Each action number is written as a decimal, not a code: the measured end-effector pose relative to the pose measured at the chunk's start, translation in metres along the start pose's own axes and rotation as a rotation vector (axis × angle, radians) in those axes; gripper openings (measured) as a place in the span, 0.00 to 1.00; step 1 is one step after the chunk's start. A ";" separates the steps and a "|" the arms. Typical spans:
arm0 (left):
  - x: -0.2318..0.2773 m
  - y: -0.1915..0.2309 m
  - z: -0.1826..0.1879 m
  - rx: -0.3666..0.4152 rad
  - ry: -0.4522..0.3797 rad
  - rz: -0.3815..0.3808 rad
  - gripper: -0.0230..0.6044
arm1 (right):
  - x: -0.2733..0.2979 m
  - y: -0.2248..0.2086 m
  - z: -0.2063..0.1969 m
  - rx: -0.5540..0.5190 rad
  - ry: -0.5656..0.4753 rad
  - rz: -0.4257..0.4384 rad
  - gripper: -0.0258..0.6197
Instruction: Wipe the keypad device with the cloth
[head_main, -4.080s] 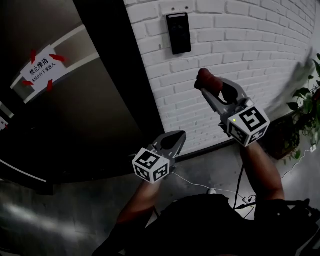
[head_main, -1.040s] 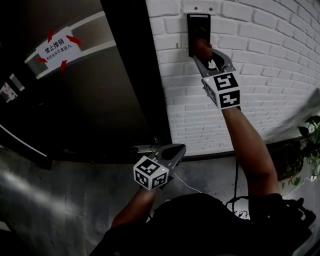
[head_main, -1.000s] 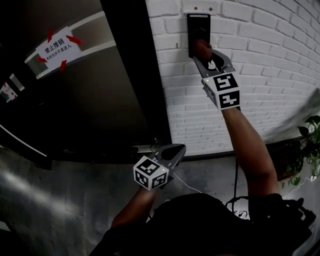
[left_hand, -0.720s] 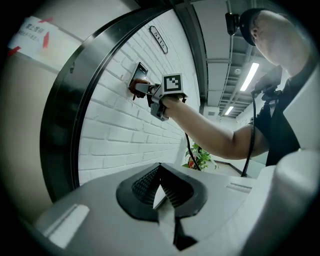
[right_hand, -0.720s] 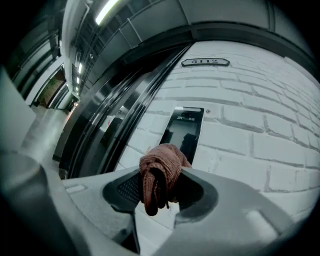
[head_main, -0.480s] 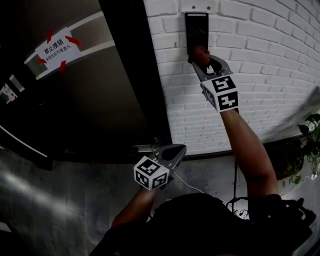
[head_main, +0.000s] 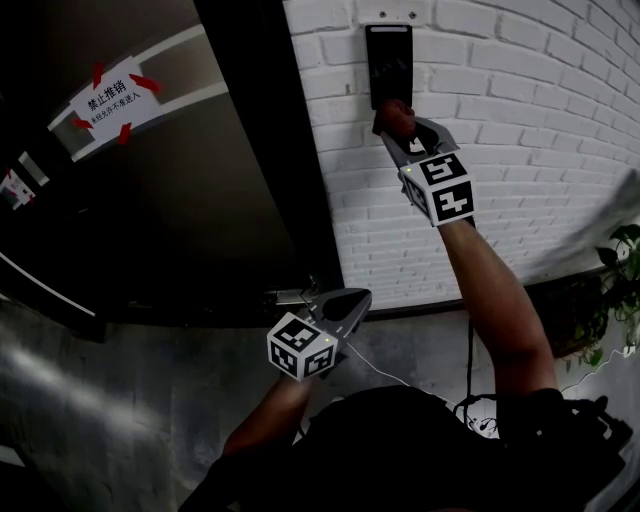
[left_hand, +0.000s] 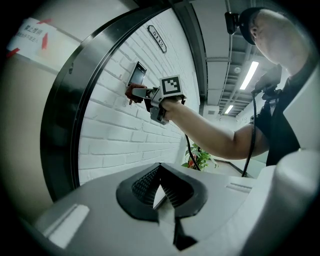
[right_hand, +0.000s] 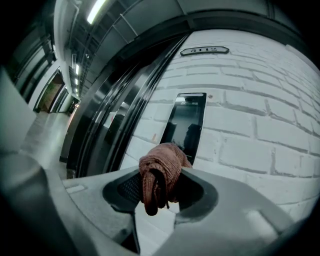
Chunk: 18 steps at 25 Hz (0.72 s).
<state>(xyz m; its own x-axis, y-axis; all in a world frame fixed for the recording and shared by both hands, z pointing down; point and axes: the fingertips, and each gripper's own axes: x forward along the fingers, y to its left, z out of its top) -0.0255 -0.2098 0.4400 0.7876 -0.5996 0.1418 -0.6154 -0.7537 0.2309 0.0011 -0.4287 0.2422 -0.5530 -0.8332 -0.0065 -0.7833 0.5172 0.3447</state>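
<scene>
The keypad device (head_main: 388, 62) is a black upright panel on the white brick wall (head_main: 530, 120). My right gripper (head_main: 398, 122) is shut on a bunched reddish-brown cloth (head_main: 392, 114), which presses against the panel's lower edge. In the right gripper view the cloth (right_hand: 160, 174) bulges out between the jaws, just under the keypad device (right_hand: 186, 126). My left gripper (head_main: 348, 297) hangs low near the door frame, shut and holding nothing. The left gripper view shows the keypad device (left_hand: 136, 75) and the cloth (left_hand: 133, 91) from the side.
A dark door with a metal frame (head_main: 270, 170) stands left of the keypad and carries a taped paper sign (head_main: 108, 97). A small number plate (right_hand: 204, 50) sits above the panel. A potted plant (head_main: 622, 285) stands at the right, and cables (head_main: 470, 350) hang by my right arm.
My right gripper came up from lower right to the keypad, then slid the cloth down from the panel's middle to its lower edge. The left gripper has stayed put.
</scene>
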 end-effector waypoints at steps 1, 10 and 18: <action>0.000 0.000 0.000 0.000 0.001 0.000 0.06 | 0.000 0.000 -0.001 0.002 0.003 0.003 0.26; -0.001 -0.001 0.000 -0.007 -0.002 0.004 0.06 | 0.002 0.002 -0.011 0.018 0.032 0.021 0.26; -0.003 0.000 -0.001 -0.004 -0.003 0.008 0.06 | 0.008 0.008 -0.048 0.092 0.142 0.066 0.26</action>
<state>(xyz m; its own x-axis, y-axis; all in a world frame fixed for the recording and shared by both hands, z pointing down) -0.0276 -0.2079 0.4404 0.7823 -0.6068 0.1407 -0.6218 -0.7476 0.2333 0.0040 -0.4410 0.2896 -0.5636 -0.8125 0.1488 -0.7727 0.5823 0.2525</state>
